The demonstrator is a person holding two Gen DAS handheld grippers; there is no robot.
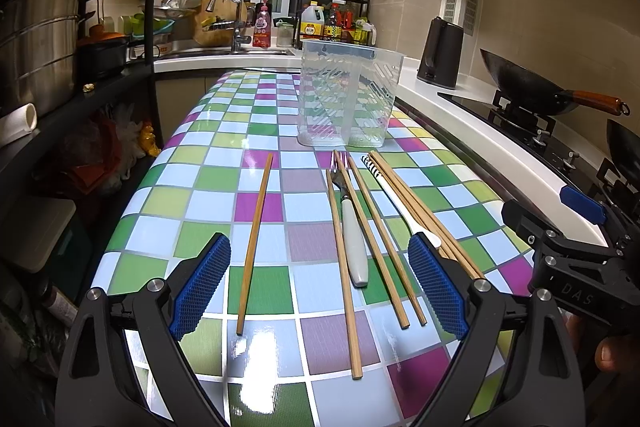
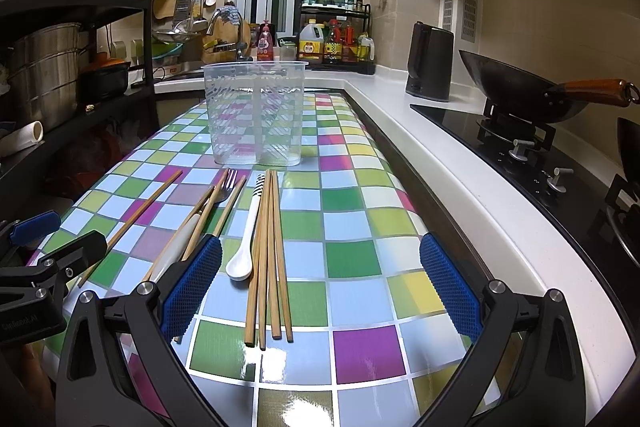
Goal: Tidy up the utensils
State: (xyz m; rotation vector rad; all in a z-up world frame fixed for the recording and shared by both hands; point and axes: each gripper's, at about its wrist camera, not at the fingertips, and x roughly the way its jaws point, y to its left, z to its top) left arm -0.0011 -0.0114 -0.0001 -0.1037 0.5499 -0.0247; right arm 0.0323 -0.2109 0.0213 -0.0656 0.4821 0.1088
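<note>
Blue padded fingers point(image 1: 200, 283) of the left gripper point(image 1: 320, 287) are spreading wide just above the checkered tablecloth point(image 1: 260, 95), holding nothing; a lone chopstick point(image 1: 255, 245), a fork point(image 1: 352, 227) with a pale handle and several more chopsticks point(image 1: 374, 239) are lying on the cloth between and ahead of them. At the right edge of that view the right gripper point(image 1: 580, 227) is hovering level beside the left one, with a fingertip of the person's hand point(image 1: 610, 355) showing under it.

From the right wrist, the right gripper point(image 2: 320, 291) is also standing wide open and pinching nothing, pointing along the table. A bundle of four chopsticks point(image 2: 269, 259) is lying between its fingers, nearer the left pad point(image 2: 192, 291), with a white spoon point(image 2: 246, 239) touching the bundle's left side.

Beyond the utensils, a clear plastic holder point(image 2: 254, 113) is standing upright and empty on the cloth, apart from the chopstick tips. A dark wok point(image 2: 524, 87) is sitting on the stove point(image 2: 500, 131) to the right, and a kettle point(image 2: 430, 61) is standing on the white counter.
</note>
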